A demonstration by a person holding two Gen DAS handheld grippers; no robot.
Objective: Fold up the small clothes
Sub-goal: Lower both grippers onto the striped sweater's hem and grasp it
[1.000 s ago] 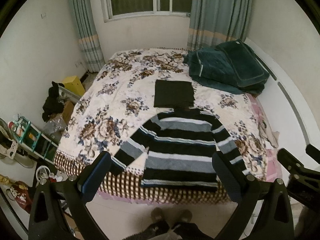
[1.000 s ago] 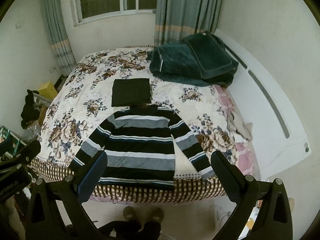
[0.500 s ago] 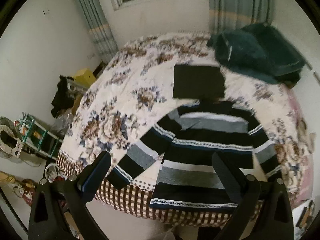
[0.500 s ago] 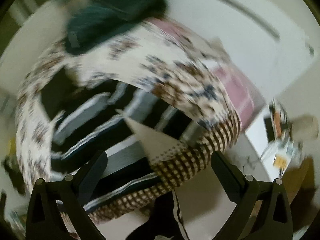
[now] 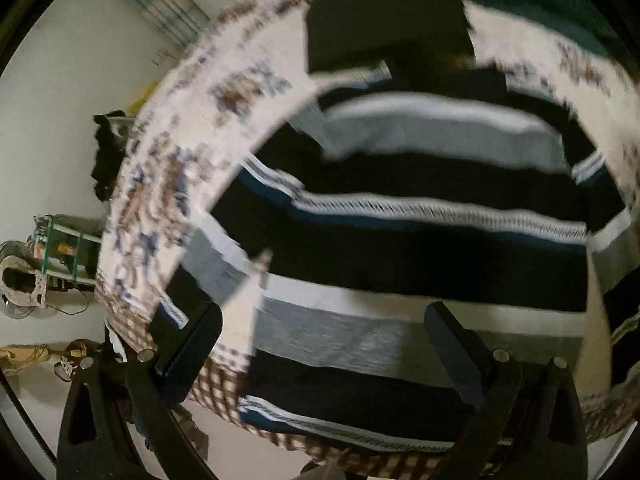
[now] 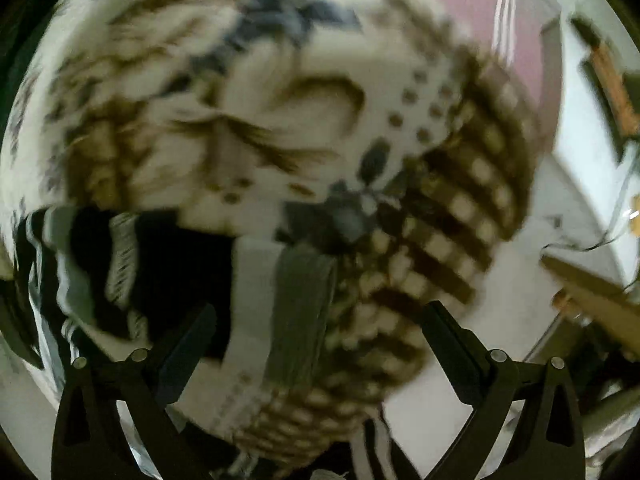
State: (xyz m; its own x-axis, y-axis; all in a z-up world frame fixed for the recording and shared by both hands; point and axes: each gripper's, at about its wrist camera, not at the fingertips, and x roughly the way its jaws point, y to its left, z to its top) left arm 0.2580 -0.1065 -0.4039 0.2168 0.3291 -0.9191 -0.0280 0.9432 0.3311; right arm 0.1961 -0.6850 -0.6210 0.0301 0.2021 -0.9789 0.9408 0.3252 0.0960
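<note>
Striped sweater (image 5: 420, 248) spread flat on bed (image 5: 168, 168) for folding — left gripper (image 5: 320, 344) and right gripper (image 6: 320, 340), jaws spread, poised above its sleeves.

White walls (image 5: 60, 80), striped curtain (image 5: 168, 4), floral bedspread (image 5: 180, 128) with checked border, pale floor (image 6: 432, 408)

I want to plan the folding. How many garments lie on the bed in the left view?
2: a striped sweater spread flat near the bed's foot, and a dark folded cloth just beyond its collar. Others may be hidden.

Dim indoor light, heavy motion blur, fisheye warping with dark corners.
</note>
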